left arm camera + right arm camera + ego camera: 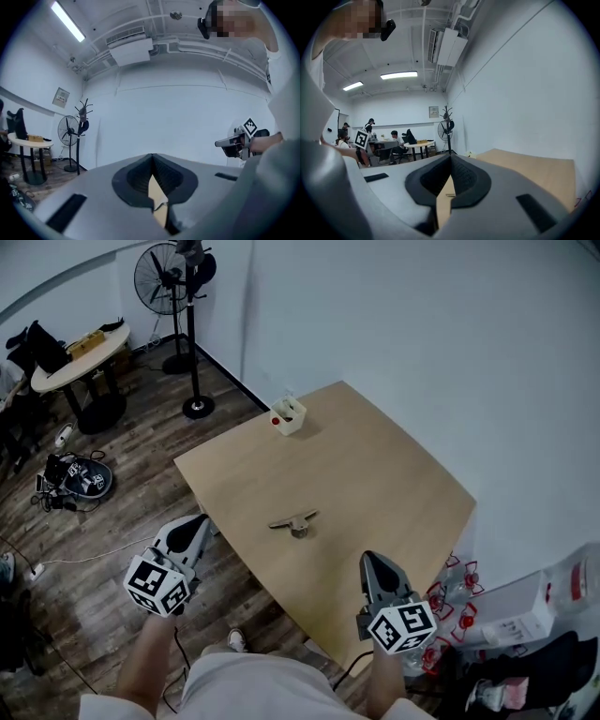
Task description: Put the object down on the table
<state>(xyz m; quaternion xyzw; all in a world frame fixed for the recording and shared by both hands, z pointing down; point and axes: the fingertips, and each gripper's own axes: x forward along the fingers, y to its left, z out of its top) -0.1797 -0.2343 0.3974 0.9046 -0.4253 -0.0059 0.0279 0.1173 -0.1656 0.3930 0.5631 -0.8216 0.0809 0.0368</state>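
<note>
Only dimly, small tan object [294, 522] on table [394, 465].

Object [294, 522] on table [394, 474] centre, small box [289, 415] at far corner, fan [173, 277] beyond, left.

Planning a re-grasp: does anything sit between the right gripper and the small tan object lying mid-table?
Nothing visible does. Only bare table lies between the right gripper and the tan object. The cream box sits beyond the object, near the far edge.
</note>
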